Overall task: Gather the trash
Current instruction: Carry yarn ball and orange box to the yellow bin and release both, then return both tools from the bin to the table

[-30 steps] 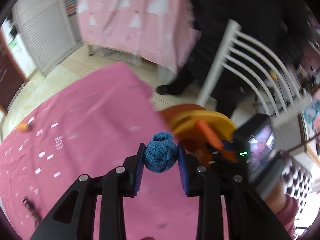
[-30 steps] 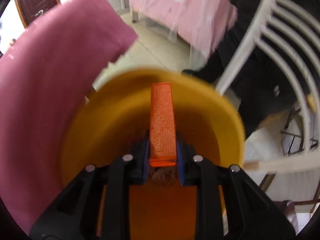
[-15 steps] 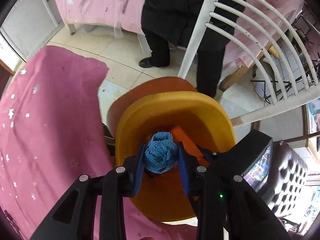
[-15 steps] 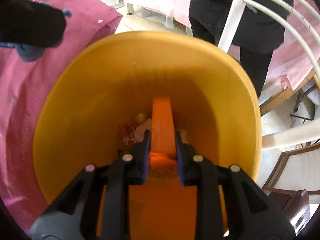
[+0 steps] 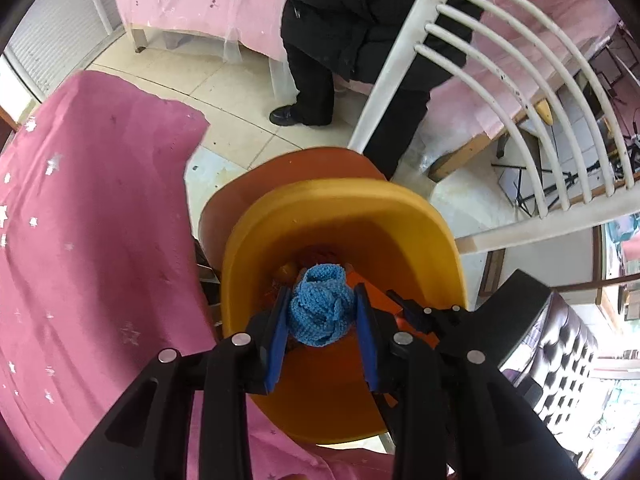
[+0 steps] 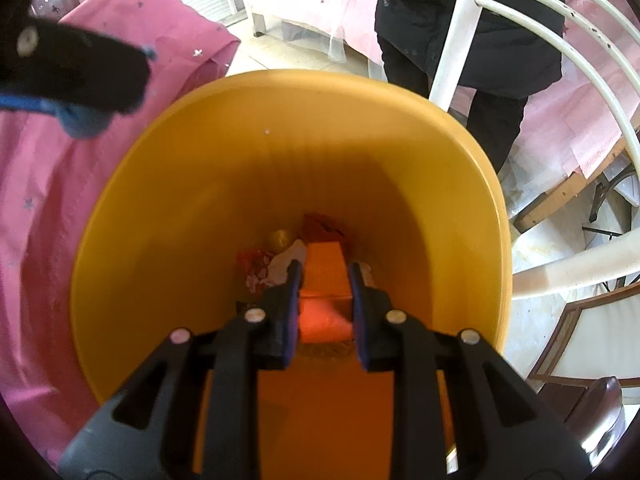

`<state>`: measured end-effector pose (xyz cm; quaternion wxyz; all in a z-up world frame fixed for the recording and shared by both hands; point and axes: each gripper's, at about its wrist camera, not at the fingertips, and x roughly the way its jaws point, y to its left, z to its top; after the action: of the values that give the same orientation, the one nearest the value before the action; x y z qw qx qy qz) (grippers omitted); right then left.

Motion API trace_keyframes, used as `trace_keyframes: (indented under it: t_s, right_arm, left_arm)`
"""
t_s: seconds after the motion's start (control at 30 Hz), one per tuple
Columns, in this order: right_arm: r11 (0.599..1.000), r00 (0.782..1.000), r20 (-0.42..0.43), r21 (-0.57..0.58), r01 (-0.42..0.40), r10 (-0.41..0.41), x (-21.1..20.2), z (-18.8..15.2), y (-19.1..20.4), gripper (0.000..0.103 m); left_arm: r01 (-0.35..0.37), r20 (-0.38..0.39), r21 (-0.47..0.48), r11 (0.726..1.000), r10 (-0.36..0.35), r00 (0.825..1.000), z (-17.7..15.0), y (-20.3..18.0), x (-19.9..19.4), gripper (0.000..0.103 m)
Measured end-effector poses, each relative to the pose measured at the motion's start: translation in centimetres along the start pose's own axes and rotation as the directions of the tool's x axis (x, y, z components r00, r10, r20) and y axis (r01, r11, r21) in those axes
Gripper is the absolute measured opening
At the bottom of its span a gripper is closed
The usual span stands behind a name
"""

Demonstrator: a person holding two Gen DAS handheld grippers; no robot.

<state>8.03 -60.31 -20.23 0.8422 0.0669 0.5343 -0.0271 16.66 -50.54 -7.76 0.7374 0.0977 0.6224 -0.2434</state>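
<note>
My left gripper is shut on a blue knitted ball and holds it over the mouth of a yellow bin. My right gripper is shut on the bin's orange handle and points down into the bin. Red, white and yellow scraps of trash lie at the bin's bottom. In the right wrist view the left gripper and a bit of the blue ball show at the upper left, above the bin's rim.
A table with a pink starred cloth lies to the left of the bin. A white slatted chair stands at the right. A person in black stands behind on a tiled floor. A dark tufted seat is at lower right.
My left gripper has carried the blue ball from over the pink cloth to over the bin's mouth. The right gripper keeps its hold on the bin, which now tilts open toward the camera.
</note>
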Motion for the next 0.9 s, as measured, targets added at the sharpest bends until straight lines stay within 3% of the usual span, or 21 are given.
trace_keyframes:
  t_s: [0.43,0.57,0.77,0.87,0.9]
  right_arm:
    - [0.998,0.999,0.020,0.037,-0.044,0.043,-0.6,-0.3,-0.6,0.023]
    - [0.998,0.998,0.018,0.043,-0.055,0.054,-0.7,-0.4,-0.5,0.037]
    - [0.996,0.997,0.024,0.055,-0.073,0.072,-0.9,-0.5,-0.5,0.039]
    - [0.994,0.995,0.040,0.056,-0.090,0.088,-1.7,-0.6,-0.5,0.052]
    - [0.995,0.996,0.048,0.058,-0.084,0.082,-1.9,-0.6,-0.7,0.069]
  left_arm:
    - [-0.016,-0.021,-0.004,1.000,0.016,1.000,0.5,-0.1,1.4,0.028]
    - [-0.016,-0.019,-0.007,1.000,0.016,1.000,0.5,-0.2,1.4,0.029]
    - [-0.034,-0.024,-0.007,0.999,0.034,0.999,0.6,-0.2,1.3,0.033]
    - [-0.050,-0.015,-0.009,0.999,0.050,0.999,0.8,-0.2,0.9,0.041]
    - [-0.054,-0.008,-0.003,0.999,0.054,0.999,0.9,-0.4,0.7,0.046]
